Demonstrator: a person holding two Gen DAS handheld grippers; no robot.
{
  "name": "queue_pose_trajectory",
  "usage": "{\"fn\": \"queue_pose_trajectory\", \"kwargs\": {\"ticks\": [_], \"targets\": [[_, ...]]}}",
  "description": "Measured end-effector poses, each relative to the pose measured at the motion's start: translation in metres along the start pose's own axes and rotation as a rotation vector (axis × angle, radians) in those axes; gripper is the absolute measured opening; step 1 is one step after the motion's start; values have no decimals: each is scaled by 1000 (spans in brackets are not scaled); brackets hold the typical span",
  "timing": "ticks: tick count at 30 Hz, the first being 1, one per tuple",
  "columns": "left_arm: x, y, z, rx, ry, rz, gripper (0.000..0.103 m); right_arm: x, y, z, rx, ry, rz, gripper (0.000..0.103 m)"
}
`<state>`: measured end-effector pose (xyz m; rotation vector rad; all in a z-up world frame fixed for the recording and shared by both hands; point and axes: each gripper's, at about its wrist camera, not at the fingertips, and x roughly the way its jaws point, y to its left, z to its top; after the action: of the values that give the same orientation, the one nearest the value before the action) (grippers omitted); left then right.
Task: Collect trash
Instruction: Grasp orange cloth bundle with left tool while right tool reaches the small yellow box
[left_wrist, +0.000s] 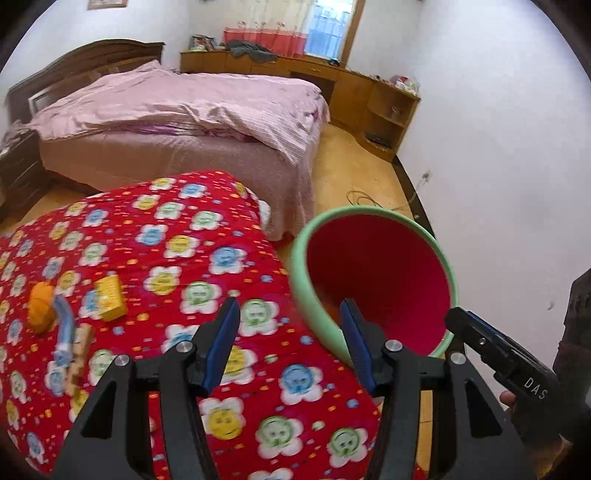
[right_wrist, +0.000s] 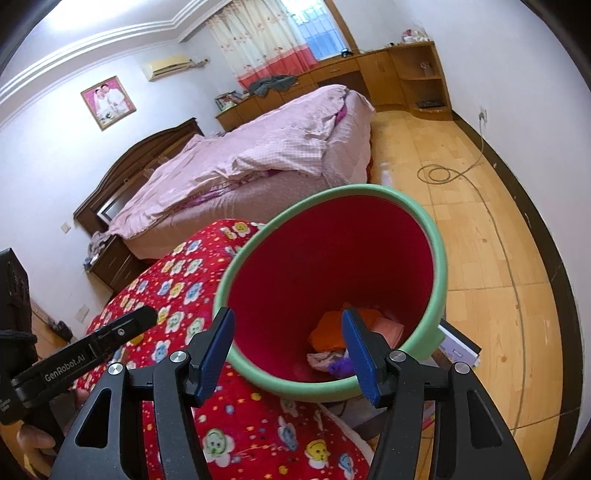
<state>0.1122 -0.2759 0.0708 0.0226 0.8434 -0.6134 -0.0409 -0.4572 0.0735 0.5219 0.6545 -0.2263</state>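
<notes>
Nearest the right wrist camera, the right gripper (right_wrist: 288, 341) stood wide and empty, its jaws spread just above the near rim of the bin (right_wrist: 441, 266). Bin: red inside, green rim, tilted toward the camera, set just beside the red quilt (right_wrist: 177, 291). Orange and pink scraps (right_wrist: 334, 328) lay at the bin bottom, so some trash was already collected. Judgement: a drop step looked finished on this side, with nothing held.

Left gripper (left_wrist: 290, 334) was also wide and empty, hovering over the quilt edge next to the bin (left_wrist: 448, 258). Left of it on the quilt (left_wrist: 207, 236) lay the remaining trash, close together: an orange lump (left_wrist: 40, 308), a yellow box (left_wrist: 109, 297), a blue strip (left_wrist: 64, 326) and a tan strip (left_wrist: 79, 354). The lump and blue strip appeared to touch; whether the two strips touched I could not tell.

Step in hand, as judged: between picks, with four pieces left. Next move calls for swinging the left gripper leftward over the quilt and closing on one piece; the box looked the firmest grasp. Soft quilt could give under the fingers, so a low approach seems needed.

Farther off: a pink bed (left_wrist: 177, 110), then wooden cabinets (left_wrist: 354, 88) along the far wall, and a cable (right_wrist: 443, 171) coiled on the floor.
</notes>
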Motion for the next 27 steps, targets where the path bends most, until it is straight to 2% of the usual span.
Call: {"fn": "queue_pose_trajectory", "kwargs": {"ticks": [16,27], "targets": [[-61,81,-10,-91,-80,136,56,7,68,-10,-95,60,84,61],[-78,150,-11,-135,-74,280,56,31,127,-5,-204,125,129,61]]}}
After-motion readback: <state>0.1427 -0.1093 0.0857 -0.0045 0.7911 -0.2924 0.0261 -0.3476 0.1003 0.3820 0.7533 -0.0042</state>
